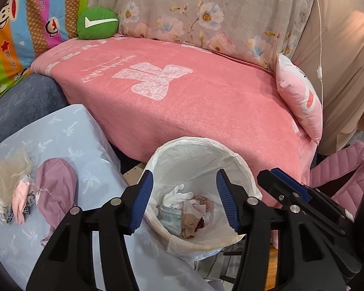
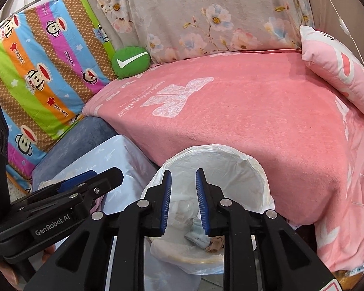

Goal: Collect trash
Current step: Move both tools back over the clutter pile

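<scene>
The lined trash bin [image 1: 201, 189] is standing on the floor at the near edge of the pink blanket [image 1: 182, 92], just right of the pale blue cushion [image 1: 68, 145]. Crumpled scraps [image 1: 189, 213] are lying at its bottom: white tissue, a blue-grey wrapper, something beige and reddish.

Both tools are hovering over the bin's mouth. The left gripper [image 1: 185, 203] is standing with its blue pads spread wide and nothing between them. The right gripper [image 2: 183, 201] is parted more narrowly, also holding nothing; through its gap only the white liner [image 2: 230, 169] and the scraps below are showing.

By the look of it, the drop step is finishing: both tools are empty above the bin and the rubbish is sitting inside.

The next move probably calls for lifting away from the bin and looking for what is left. On the blue cushion to the left, a small heap of bits [image 1: 14, 194] is lying beside a mauve cloth [image 1: 53, 191]; whether that is trash is hard to tell. Reaching it would mean swinging the left gripper leftward, jaws kept wide, clear of the liner's rim.
</scene>
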A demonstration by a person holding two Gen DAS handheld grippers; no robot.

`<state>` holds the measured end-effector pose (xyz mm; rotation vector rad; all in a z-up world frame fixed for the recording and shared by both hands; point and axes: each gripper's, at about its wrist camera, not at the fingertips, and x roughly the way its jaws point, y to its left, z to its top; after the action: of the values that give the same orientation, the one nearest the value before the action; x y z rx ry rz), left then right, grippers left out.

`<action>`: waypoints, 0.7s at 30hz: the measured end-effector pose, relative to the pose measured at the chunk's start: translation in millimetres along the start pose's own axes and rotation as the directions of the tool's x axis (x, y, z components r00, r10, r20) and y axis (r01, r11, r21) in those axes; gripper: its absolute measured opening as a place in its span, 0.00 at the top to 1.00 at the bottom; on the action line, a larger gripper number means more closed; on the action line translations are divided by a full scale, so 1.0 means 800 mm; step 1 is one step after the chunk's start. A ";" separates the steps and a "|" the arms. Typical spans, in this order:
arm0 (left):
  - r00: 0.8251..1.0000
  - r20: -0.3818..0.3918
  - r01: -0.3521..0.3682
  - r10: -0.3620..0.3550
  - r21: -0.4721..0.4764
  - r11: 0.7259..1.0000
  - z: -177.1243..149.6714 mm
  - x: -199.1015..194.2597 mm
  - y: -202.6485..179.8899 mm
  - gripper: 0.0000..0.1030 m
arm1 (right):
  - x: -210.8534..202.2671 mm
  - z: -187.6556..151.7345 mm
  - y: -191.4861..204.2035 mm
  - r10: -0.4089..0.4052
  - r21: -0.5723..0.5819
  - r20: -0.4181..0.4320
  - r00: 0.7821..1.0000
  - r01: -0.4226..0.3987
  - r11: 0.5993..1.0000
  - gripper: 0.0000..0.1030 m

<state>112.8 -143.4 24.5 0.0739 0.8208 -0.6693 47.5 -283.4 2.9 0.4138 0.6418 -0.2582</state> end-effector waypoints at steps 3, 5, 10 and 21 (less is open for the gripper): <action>1.000 0.003 -0.010 0.011 -0.008 1.000 0.000 -0.001 0.005 0.49 | 0.000 -0.004 0.007 -0.006 -0.012 0.000 1.000 0.006 1.000 0.75; 1.000 0.003 -0.014 0.014 -0.014 1.000 -0.002 -0.001 0.008 0.49 | -0.001 -0.006 0.011 -0.009 -0.021 -0.001 1.000 0.009 1.000 0.72; 1.000 0.000 -0.019 0.019 -0.035 0.999 -0.005 -0.004 0.017 0.49 | 0.002 -0.011 0.020 -0.008 -0.031 -0.016 1.000 0.007 1.000 0.72; 1.000 -0.002 -0.027 0.027 -0.083 0.996 -0.016 -0.013 0.043 0.49 | 0.004 -0.022 0.046 0.019 -0.068 -0.037 0.999 -0.022 0.997 0.72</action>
<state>119.0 -106.4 16.3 0.0097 0.8467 -0.6093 54.0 -243.5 -1.1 0.3596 0.6802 -0.2090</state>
